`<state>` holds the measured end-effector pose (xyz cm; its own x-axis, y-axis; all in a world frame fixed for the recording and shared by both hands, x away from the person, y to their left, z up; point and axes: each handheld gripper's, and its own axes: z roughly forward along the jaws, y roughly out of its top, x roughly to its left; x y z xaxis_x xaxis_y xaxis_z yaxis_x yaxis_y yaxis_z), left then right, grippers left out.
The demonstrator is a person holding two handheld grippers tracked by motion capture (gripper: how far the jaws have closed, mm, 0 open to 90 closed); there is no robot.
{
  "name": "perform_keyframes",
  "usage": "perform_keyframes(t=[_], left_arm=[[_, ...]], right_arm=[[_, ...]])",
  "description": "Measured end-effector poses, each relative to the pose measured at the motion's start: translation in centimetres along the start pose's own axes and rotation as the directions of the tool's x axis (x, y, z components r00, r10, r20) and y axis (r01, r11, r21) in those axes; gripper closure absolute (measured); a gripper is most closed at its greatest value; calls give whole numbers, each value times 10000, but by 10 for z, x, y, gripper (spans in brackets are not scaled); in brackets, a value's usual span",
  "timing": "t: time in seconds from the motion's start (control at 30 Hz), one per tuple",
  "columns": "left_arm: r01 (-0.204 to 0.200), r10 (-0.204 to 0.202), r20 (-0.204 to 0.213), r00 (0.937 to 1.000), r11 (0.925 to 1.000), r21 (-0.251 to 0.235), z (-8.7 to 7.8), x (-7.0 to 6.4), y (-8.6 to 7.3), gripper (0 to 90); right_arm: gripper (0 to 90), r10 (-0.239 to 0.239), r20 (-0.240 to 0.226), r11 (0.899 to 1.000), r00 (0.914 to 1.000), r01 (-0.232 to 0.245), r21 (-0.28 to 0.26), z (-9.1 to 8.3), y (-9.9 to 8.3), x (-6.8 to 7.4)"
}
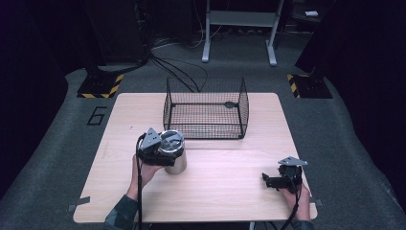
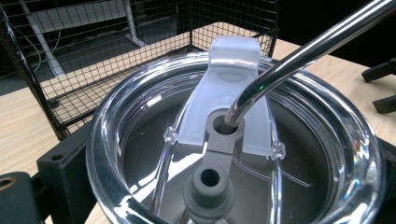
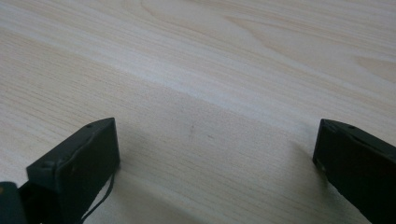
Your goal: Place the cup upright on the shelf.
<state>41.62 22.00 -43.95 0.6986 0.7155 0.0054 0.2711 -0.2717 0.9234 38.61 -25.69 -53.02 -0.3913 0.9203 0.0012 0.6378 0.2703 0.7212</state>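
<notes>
A steel tumbler point(image 1: 174, 154) with a clear lid point(image 2: 233, 140) and a bent metal straw point(image 2: 303, 51) stands upright at the table's left centre. My left gripper point(image 1: 165, 157) is shut on it from the left side, just below the lid, and one black jaw presses against the lid's rim. My right gripper point(image 1: 269, 181) rests low near the table's front right corner, held by a hand. It is open, its two black jaws spread wide over bare wood point(image 3: 215, 154) with nothing between them.
A black wire basket point(image 1: 206, 130) stands at the back middle of the table, just behind the tumbler, and it looks empty. The same basket point(image 2: 93, 56) rises close behind the lid. The wooden table point(image 1: 230, 191) ends near my right hand.
</notes>
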Motion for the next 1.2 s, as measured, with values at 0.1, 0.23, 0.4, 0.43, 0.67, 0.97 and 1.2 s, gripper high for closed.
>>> perform_keyframes(t=[0.1, 0.23, 0.4, 0.43, 0.67, 0.97, 1.2], left_arm=[[-32, 32, 12, 10000, 9999, -128, -2, -1, 1, 39], [-21, 26, 221, 9998, 9997, -233, -5, 0, 5, 39], [-246, 257, 286, 9993, 9990, -369, -10, 1, 15, 39], [-299, 308, 308, 9991, 9991, -291, -11, 2, 17, 39], [-334, 345, 335, 9988, 9988, -348, -10, 3, 23, 39], [-430, 451, 589, 9972, 9984, -366, -8, 2, 30, 39], [-419, 441, 746, 9962, 9986, -312, -5, 1, 36, 39]], right_arm=[[0, 9, 2, 10000, 10000, -9, -39, 0, 0, 0], [0, 21, 27, 10000, 10000, -21, -6, 0, 0, 0], [0, 23, 26, 10000, 10000, -23, -6, 0, 0, 0], [0, 26, 27, 10000, 10000, -26, -7, 0, 0, 0], [0, 31, 36, 10000, 10000, -31, -15, 0, 0, 0], [0, 34, 38, 10000, 10000, -34, -20, 0, 0, 0], [0, 32, 33, 10000, 10000, -32, -8, 0, 0, 0]])
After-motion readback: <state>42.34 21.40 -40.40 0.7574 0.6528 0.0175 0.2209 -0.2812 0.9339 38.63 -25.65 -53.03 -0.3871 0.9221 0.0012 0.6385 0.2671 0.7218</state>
